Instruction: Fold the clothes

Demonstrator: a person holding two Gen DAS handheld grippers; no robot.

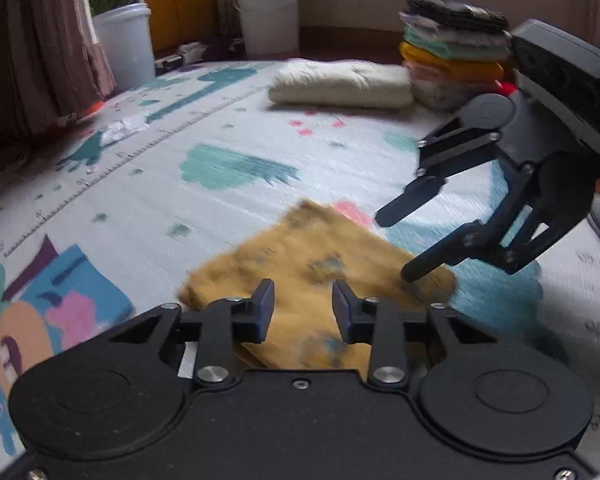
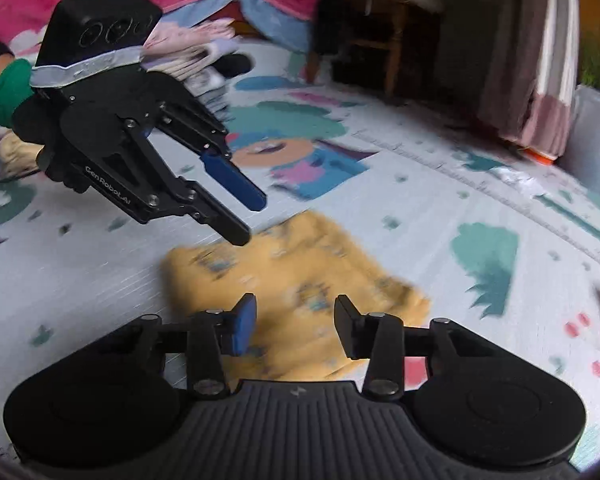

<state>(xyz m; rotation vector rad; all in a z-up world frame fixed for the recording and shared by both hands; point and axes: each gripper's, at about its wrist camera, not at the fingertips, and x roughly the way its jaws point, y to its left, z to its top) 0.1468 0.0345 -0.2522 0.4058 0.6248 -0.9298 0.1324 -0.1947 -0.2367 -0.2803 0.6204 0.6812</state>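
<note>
Yellow garment point(image 1: 319, 264): it lies flat on the play mat point(image 1: 228, 128), folded into a compact, roughly rectangular packet, directly ahead of both hand-held grippers. The cloth looks soft and thin, mustard-yellow with a small blue-grey print; motion blur hides its seams and edges, so the number of folds cannot be confirmed.

Left hand-held gripper point(image 1: 303, 310): jaws part-spread, nothing between the pads; the garment lies below and beyond the fingertips. In the right wrist view its lower fingertip sits over the garment's near edge, though contact cannot be confirmed.

Right hand-held gripper point(image 2: 296, 326): likewise part-spread, pinching nothing, hovering above the garment.

Progress, as judged: this item appears folded or nearly so and released. A stack of folded clothes point(image 1: 453, 50), in dark, mint, yellow and pale layers, stands at the far side of the mat beside a cream folded bundle point(image 1: 339, 86), which suggests several items are already finished. Remaining work is probably a final tidy or moving the yellow packet to the stack. A second pile of pink and white clothes point(image 2: 198, 62) sits behind the left hand-held gripper; whether it awaits folding cannot be told.

The mat is smooth, pale, printed with cartoon shapes.
</note>
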